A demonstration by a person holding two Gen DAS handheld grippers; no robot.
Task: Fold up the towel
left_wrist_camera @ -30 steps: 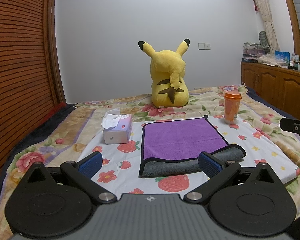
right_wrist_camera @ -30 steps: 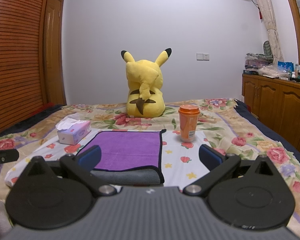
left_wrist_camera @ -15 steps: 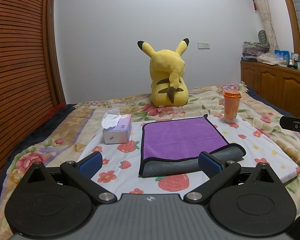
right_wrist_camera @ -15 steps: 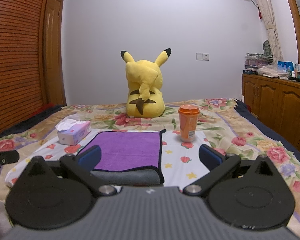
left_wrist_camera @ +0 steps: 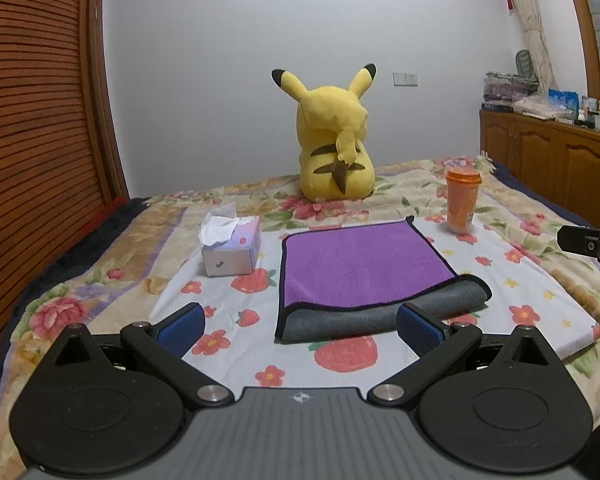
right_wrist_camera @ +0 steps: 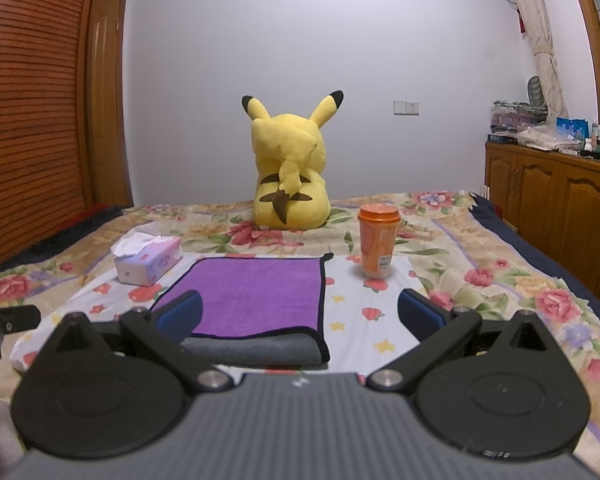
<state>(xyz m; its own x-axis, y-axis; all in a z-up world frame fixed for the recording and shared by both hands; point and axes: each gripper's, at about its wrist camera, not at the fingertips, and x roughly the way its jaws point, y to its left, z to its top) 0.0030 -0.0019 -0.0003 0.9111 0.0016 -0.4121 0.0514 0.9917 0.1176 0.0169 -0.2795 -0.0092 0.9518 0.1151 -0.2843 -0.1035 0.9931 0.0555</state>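
We held both tongs, left (left_wrist_camera: 298,326) and right (right_wrist_camera: 299,313), wide and empty before the folded towel (left_wrist_camera: 360,268), beside the orange cup (left_wrist_camera: 462,200).

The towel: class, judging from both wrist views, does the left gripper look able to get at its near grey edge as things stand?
Probably yes. The left gripper is open and empty, and the towel lies just ahead with only bare sheet between. The tissue box and orange cup stand off to the sides.
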